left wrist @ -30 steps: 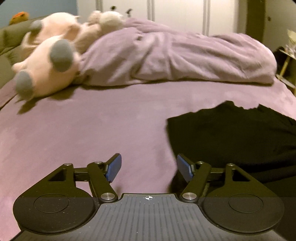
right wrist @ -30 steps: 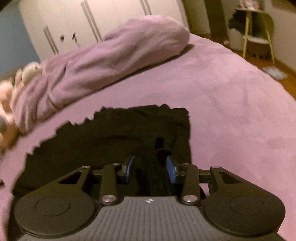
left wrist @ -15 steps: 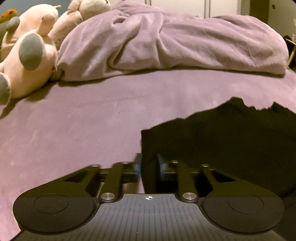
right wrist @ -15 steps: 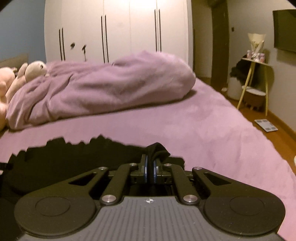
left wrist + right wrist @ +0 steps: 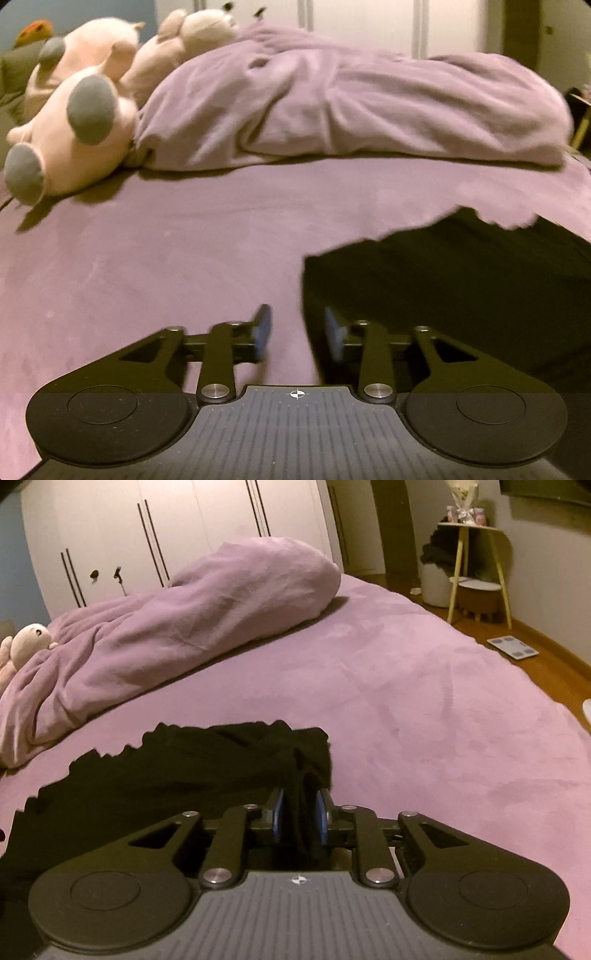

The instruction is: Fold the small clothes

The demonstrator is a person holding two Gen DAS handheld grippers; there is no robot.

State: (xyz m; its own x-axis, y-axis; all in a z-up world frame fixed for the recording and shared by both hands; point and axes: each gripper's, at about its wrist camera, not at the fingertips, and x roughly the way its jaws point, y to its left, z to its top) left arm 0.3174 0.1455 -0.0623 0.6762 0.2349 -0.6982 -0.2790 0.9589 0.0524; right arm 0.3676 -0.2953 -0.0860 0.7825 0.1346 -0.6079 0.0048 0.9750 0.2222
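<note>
A small black garment [image 5: 461,288] lies flat on the purple bed; it also shows in the right wrist view [image 5: 177,771]. My left gripper [image 5: 297,330] is open low over the bed at the garment's left edge, which runs between its blue fingertips. My right gripper [image 5: 298,814] is at the garment's right corner with its jaws slightly apart and a bunch of black cloth lying between the blue pads.
A heaped purple duvet [image 5: 351,110] lies across the far side of the bed. Pink plush toys [image 5: 74,114] lie at the far left. The bed's right edge drops to a wooden floor with a side table [image 5: 476,565] and a scale [image 5: 511,647].
My left gripper closed at the garment's left edge half a second ago and has opened again. My right gripper was clamped on the cloth and has loosened; both views have tilted back down.
</note>
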